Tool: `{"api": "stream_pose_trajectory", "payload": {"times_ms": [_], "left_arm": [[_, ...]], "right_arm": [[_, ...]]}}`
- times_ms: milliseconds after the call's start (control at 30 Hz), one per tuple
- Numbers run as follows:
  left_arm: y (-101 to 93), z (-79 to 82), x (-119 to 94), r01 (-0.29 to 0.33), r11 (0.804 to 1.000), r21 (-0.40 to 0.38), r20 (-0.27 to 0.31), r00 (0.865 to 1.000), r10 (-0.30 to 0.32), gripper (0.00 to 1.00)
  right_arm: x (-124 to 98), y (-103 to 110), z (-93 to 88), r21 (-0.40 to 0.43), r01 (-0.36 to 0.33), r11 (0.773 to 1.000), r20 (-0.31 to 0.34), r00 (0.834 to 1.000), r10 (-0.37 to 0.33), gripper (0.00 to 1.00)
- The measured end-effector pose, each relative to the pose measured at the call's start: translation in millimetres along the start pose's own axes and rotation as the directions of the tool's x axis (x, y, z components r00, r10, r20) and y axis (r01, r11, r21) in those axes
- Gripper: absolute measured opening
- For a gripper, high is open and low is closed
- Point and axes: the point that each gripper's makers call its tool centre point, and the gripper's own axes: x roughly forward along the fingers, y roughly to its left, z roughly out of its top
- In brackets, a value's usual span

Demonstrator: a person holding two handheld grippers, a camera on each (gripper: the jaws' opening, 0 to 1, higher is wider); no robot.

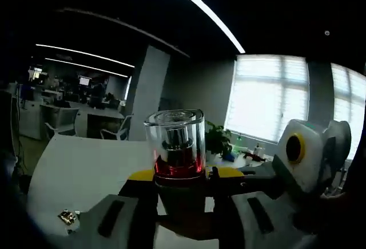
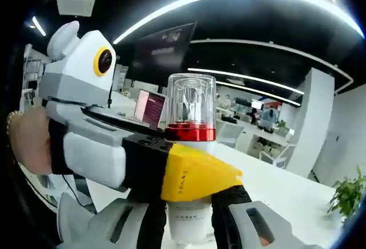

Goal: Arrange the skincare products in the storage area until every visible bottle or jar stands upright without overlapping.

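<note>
Gripping one clear-capped bottle (image 2: 190, 163) are both grippers, left (image 1: 182, 200) and right (image 2: 189, 226).

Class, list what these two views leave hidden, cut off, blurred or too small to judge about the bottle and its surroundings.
- Bottle body: left gripper view, covered by both hand-held grippers.
- Bottle label: right gripper view, print too small to read.
- Bottle base: right gripper view, cut off by the bottom edge.
- Small object on the white table: left gripper view, too small to identify.
- Storage area: neither view lets me identify it.
</note>
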Motion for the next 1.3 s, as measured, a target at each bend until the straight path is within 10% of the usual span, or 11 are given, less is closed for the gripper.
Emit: {"api": "stream_pose_trajectory", "payload": {"times_ms": [367,700,1300], "left_arm": [[-5.8,-19.4,-1,0.133,0.989,-0.071,-0.081,0.987,-0.139,0.26],[-19.2,-24.4,-11,0.293,0.956,0.025,-0.124,0.950,-0.287,0.26],[-61.3,-9.5,-36,0.677,0.734,0.059,-0.179,0.730,-0.659,0.26]], "right_arm": [[0,10,-15.1,0.047,-0.043,0.998,-0.020,0.999,0.044,0.22],[-7,24,-17.5,0.023,-0.190,0.982,0.012,0.982,0.190,0.26],[-44,32,7.5,0.073,-0.480,0.874,0.187,0.867,0.461,0.31]]}}
